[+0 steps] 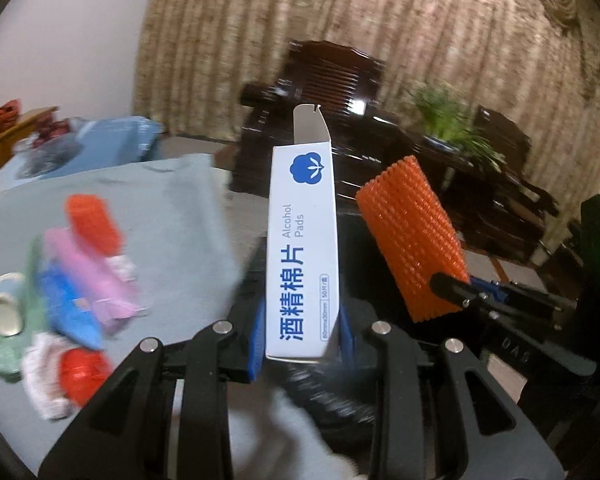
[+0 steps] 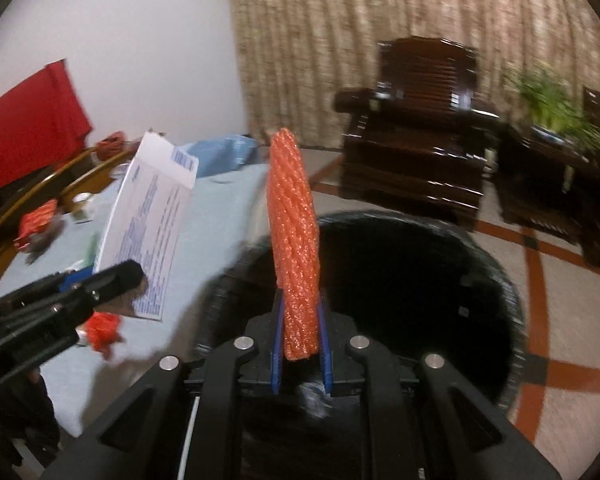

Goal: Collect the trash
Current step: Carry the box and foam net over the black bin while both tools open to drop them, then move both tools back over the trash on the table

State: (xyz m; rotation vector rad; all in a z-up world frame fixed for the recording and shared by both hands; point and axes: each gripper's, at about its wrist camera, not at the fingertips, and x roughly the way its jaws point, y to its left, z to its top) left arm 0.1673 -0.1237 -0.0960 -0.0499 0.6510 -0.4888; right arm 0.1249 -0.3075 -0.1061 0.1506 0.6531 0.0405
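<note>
Right gripper (image 2: 302,344): jaws narrow, clamped on base of orange mesh sleeve (image 2: 294,240); long axis runs forward-up along fingers. Black bin (image 2: 496,276) mouth directly below and ahead of it, so right hand nearer to drop.

Left gripper (image 1: 302,336): jaws narrow, pinching alcohol pads box (image 1: 302,248), top flap open, long axis along fingers. Bin rim barely shows beneath; likely needs shift over opening.

Farther left: grey-covered table (image 1: 172,200) with more blurred wrappers (image 1: 84,264) left to collect.
</note>
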